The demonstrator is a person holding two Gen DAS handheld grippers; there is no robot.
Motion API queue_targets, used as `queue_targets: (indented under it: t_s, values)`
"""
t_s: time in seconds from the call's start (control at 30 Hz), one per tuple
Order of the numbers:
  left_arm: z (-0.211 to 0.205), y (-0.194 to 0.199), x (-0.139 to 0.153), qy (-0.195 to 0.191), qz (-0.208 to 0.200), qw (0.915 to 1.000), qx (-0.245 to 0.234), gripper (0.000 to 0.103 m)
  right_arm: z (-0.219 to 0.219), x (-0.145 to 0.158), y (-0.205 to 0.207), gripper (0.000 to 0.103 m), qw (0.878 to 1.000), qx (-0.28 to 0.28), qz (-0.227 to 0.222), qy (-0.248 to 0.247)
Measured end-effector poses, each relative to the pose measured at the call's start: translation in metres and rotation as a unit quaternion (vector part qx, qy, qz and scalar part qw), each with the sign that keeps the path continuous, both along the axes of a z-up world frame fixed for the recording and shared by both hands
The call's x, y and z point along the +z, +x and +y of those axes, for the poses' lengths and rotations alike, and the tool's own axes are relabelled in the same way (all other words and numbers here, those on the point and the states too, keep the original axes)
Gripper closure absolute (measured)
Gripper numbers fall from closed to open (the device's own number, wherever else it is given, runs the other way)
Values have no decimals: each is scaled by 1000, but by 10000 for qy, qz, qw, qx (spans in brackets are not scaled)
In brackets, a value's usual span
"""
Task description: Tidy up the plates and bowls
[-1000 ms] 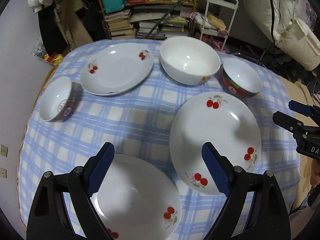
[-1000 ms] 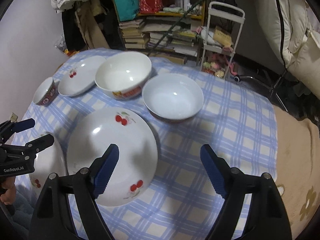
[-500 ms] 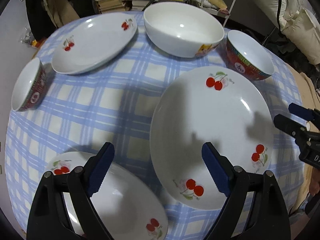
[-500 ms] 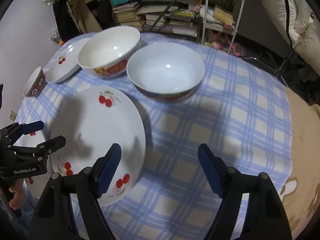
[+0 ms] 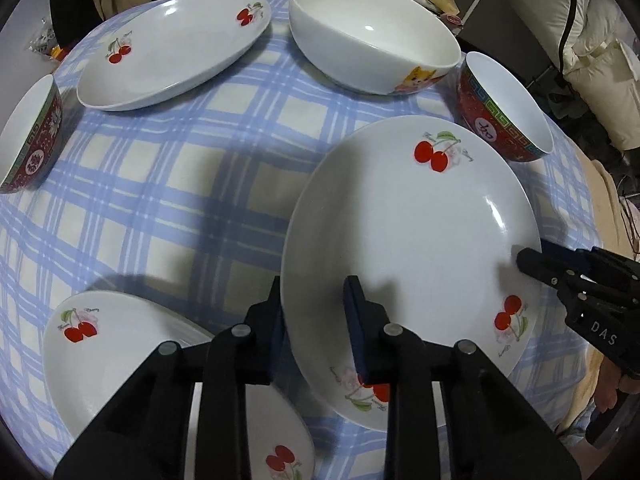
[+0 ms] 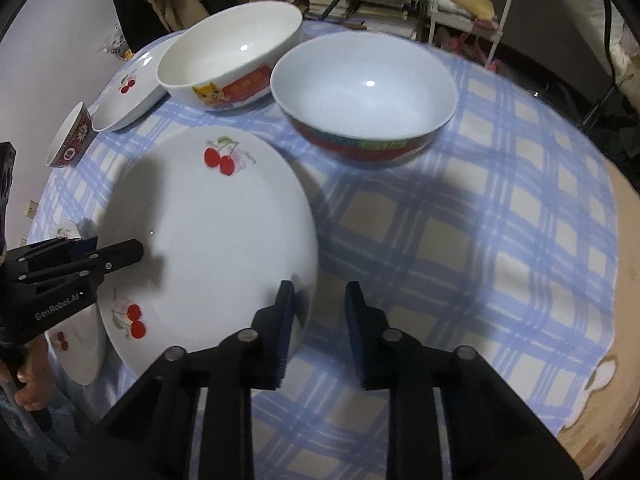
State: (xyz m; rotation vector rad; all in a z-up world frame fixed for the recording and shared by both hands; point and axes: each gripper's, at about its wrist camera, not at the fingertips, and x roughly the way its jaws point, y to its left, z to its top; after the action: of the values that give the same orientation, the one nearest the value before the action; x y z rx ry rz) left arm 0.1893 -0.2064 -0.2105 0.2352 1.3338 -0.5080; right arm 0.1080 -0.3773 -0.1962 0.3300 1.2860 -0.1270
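Both tools at one round white ceramic plate printed with red cherries (image 5: 408, 216), lying on the blue-and-cream checked tablecloth (image 5: 168, 184). Left gripper (image 5: 314, 316) astride the plate's near-left rim, jaws closing, one finger outside the rim, the other over the dish; pads pressing or not cannot be told. Right gripper (image 6: 318, 320) astride the opposite rim, jaws closing likewise, rim between them, contact unclear. Ahead of the right gripper, a wide white bowl with a red patterned band (image 6: 364, 96); left of that, a plain white bowl with a cartoon print (image 6: 230, 66). Below the left gripper, a second cherry plate (image 5: 132, 368).
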Motion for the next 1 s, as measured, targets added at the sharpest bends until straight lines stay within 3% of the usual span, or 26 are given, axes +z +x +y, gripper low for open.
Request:
queue_targets:
  t_s: [0.1, 0.4, 0.73, 1.0]
  values:
    - [1, 0, 1, -19, 32, 10000, -6, 77, 4, -6, 1, 87, 9995, 32, 127, 282]
    - [11, -2, 20, -278, 109, 9994, -160, 80, -1, 4, -10, 89, 9997, -146, 6, 219]
    - [23, -11, 52, -307, -145, 9993, -157, 80, -2, 40, -21, 92, 9982, -223, -475, 298]
    - [48, -19, 77, -157, -340, 9993, -24, 80, 33, 65, -14, 92, 9957, -68, -853, 350]
